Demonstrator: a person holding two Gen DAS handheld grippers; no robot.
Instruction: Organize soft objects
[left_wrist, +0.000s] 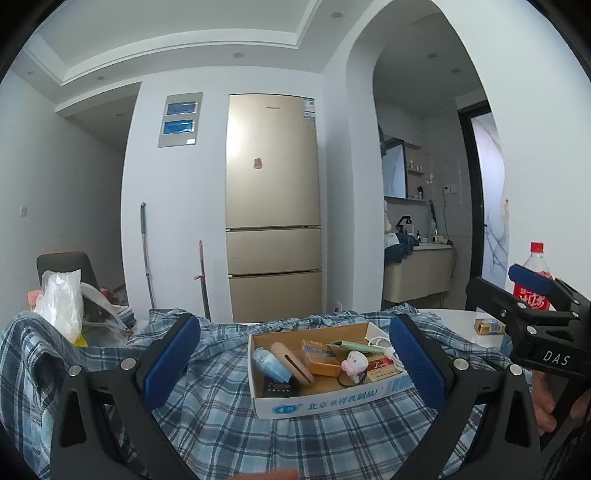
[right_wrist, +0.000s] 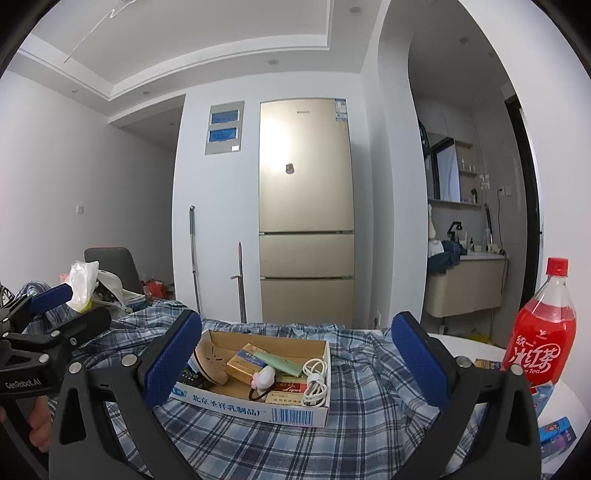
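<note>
A blue plaid shirt (left_wrist: 295, 443) (right_wrist: 354, 435) lies spread over the table. On it stands a low cardboard box (left_wrist: 317, 402) (right_wrist: 258, 406) with small things inside: a pink plush toy (left_wrist: 354, 363) (right_wrist: 263, 378), packets, a white cable (right_wrist: 314, 382). My left gripper (left_wrist: 293, 360) is open, its blue pads either side of the box, held above the shirt. My right gripper (right_wrist: 297, 363) is open too, level with the box's near side. Each gripper shows at the edge of the other's view. Nothing is held.
A red iced-tea bottle (right_wrist: 541, 347) (left_wrist: 533, 284) stands at the table's right, with small cartons (right_wrist: 557, 432) near it. A white plastic bag (left_wrist: 62, 306) and a dark chair (right_wrist: 110, 266) are at the left. A gold fridge (left_wrist: 273, 206) stands beyond the table.
</note>
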